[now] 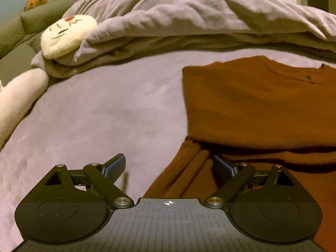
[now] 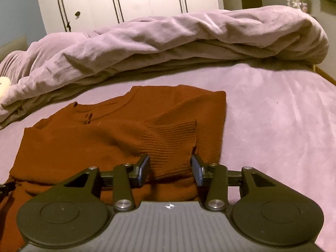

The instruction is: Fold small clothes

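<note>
A rust-brown knit sweater (image 1: pixel 252 100) lies flat on the purple bed sheet (image 1: pixel 105 109), neckline away from me, part of it folded over. In the right wrist view the sweater (image 2: pixel 94 138) has its ribbed sleeve cuff (image 2: pixel 174 138) folded across the body. My left gripper (image 1: pixel 169 166) is open at the sweater's left lower edge, where a bunched fold of knit (image 1: pixel 189 168) lies between its fingers. My right gripper (image 2: pixel 170 168) is open with the cuff between its fingers, not pinched.
A crumpled lilac duvet (image 2: pixel 168 40) lies across the far side of the bed. A white plush face cushion (image 1: pixel 67 35) and a pink pillow (image 1: pixel 19 103) sit at the left. White wardrobe doors (image 2: pixel 126 0) stand behind. The bed's right edge (image 2: pixel 325 75) shows.
</note>
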{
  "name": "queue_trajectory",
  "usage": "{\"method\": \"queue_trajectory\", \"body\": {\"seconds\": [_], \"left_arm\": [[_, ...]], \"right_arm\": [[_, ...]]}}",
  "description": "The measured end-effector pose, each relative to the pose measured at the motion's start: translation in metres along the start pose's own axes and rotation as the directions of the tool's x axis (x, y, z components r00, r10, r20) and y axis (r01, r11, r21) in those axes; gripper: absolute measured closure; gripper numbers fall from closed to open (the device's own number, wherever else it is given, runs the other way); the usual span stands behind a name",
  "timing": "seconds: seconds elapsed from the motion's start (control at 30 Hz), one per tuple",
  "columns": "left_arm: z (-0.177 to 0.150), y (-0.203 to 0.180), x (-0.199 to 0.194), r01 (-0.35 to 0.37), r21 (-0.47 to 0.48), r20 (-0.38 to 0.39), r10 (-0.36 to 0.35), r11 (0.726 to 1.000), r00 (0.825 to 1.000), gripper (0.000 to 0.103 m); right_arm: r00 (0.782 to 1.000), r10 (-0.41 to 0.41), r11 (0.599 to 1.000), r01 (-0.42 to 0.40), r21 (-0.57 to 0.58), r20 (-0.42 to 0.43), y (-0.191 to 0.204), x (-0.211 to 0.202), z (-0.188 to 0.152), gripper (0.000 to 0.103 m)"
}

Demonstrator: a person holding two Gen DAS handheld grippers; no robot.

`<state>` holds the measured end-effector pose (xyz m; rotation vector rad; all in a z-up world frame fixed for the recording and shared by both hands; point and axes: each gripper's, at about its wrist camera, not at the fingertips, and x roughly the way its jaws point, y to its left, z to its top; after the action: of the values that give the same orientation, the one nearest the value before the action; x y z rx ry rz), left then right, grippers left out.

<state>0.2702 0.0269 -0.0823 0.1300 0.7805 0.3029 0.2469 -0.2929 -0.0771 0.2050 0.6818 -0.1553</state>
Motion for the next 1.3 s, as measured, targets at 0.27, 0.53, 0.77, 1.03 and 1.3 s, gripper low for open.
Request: {"method": "queue_trajectory", "body": {"seconds": [0.27,0.53,0.77,1.03,1.3], "left_arm": [[0.011,0.0,-0.013,0.01,-0.039,0.044,-0.008,0.999,0.999,0.009],[0.01,0.013,-0.033,0.275,-0.232,0.028,-0.276,0.933,0.961,0.009],[0.011,0.007,-0.004,0.502,-0.398,-0.072,-0.572,0.768,0.817,0.009],[0.023,0.015,0.036,0.431,-0.471,-0.076,-0.522,0.77,0.85,0.016],[0.032,0.027,0.056,0.394,-0.527,-0.062,-0.496,0.753,0.866,0.05]], "right_arm": [[0.99,-0.109,0.989,0.117,-0.086,0.094,0.008,-0.008,-0.007,0.102],[0.982,-0.173,0.978,0.162,0.131,0.077,-0.017,-0.03,-0.012,0.097],[0.971,0.239,0.909,-0.229,0.349,0.015,0.0,-0.023,-0.031,0.083],[0.964,0.265,0.816,-0.222,0.534,-0.003,-0.017,0.003,-0.034,0.082],[0.965,0.261,0.75,-0.215,0.626,0.019,-0.033,0.018,-0.033,0.082]]}}
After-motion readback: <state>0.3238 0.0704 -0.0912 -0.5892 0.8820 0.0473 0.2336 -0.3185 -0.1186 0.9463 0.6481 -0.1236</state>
